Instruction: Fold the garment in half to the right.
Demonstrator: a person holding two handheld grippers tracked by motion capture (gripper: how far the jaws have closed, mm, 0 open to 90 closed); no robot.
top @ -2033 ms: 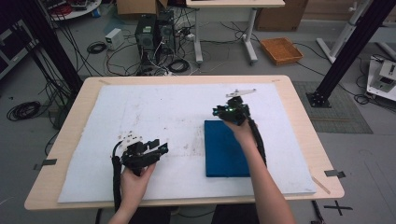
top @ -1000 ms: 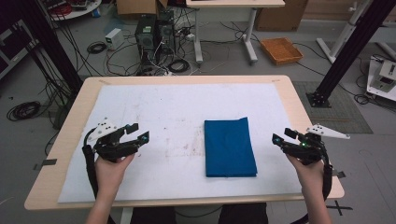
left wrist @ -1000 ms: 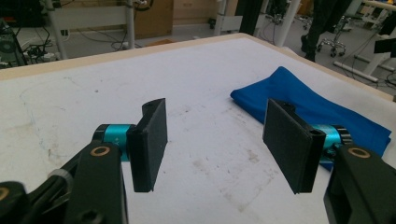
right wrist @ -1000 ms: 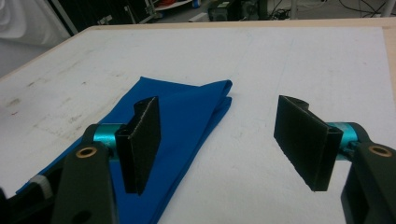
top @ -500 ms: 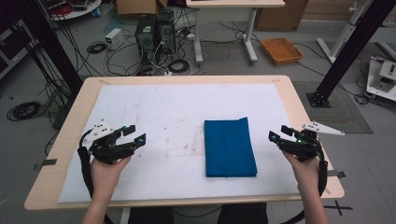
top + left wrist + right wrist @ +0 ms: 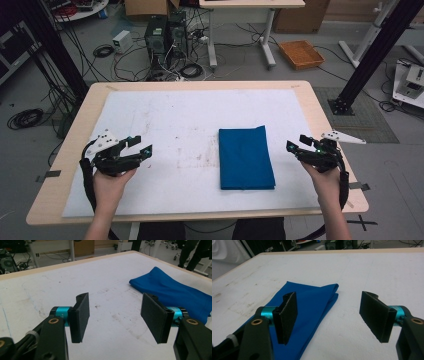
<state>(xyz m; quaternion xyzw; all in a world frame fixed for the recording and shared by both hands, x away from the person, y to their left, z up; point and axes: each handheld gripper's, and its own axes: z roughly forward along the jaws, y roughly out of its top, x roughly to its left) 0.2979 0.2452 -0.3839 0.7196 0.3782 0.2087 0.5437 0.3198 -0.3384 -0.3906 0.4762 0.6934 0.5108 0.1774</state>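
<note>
A blue cloth (image 6: 246,157) lies folded into a neat rectangle on the white mat (image 6: 190,120), right of centre. It also appears as the blue cloth (image 6: 175,291) in the left gripper view and the blue cloth (image 6: 312,307) in the right gripper view. My left gripper (image 6: 141,145) hovers over the mat's left side, open and empty, jaws pointing toward the cloth. My right gripper (image 6: 296,146) is held at the mat's right edge, open and empty, a short way right of the cloth. Wide gaps separate the pads of the left gripper (image 6: 115,316) and the right gripper (image 6: 332,315).
The mat covers a wooden table (image 6: 320,110). Beyond the far edge are computer towers (image 6: 162,37), tangled cables (image 6: 105,50), a desk frame (image 6: 240,30) and an orange tray (image 6: 300,54). A black stand (image 6: 370,55) rises at the right.
Two seconds ago the right gripper was at the cloth's far edge; since then both hands drew apart to the table's sides. In the last half second they barely moved.
</note>
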